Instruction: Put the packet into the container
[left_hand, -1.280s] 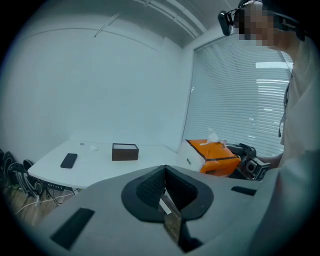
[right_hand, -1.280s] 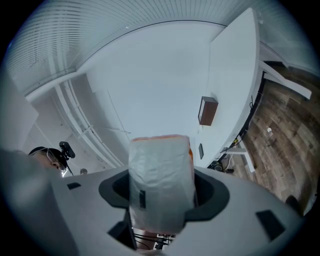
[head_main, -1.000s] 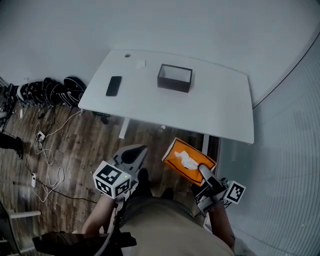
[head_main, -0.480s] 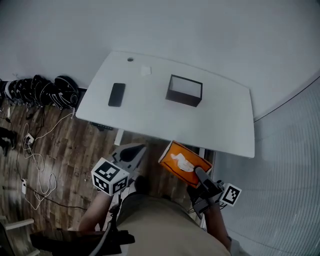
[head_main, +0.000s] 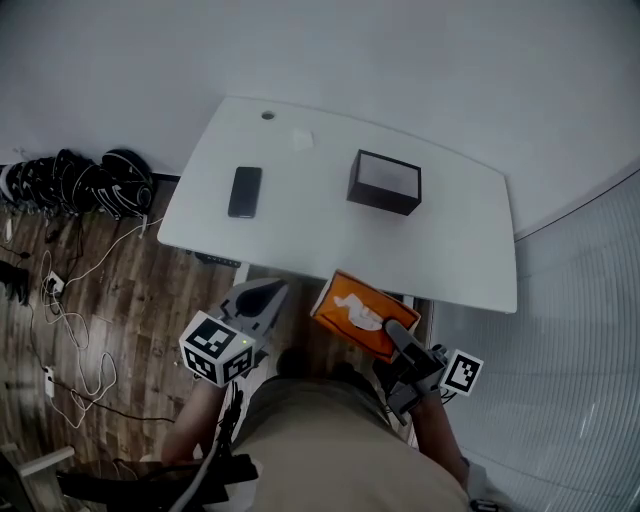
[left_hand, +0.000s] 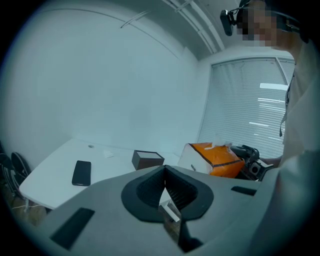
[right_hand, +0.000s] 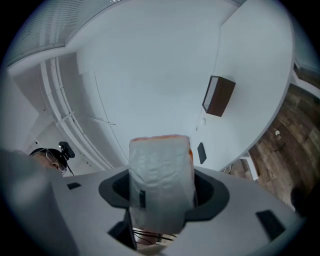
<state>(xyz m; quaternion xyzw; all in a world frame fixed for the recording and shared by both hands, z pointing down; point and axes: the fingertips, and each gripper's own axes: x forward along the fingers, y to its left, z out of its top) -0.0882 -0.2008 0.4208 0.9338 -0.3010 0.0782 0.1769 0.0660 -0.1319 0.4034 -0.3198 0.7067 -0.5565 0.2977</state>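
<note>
The right gripper (head_main: 398, 338), its jaws clamped on an orange packet (head_main: 358, 312), holds it in the air just short of the white tabletop's (head_main: 455, 250) near edge, well apart from the dark container (head_main: 385, 182). The packet blocks much of the right gripper view. The left gripper's (head_main: 262, 296) jaws are together, holding nothing. A phone (head_main: 245, 191) lies left of the container

Office; white desk (head_main: 300, 220); window blinds (left_hand: 245, 105); cables (head_main: 75, 300) on wood floor (head_main: 150, 290).
</note>
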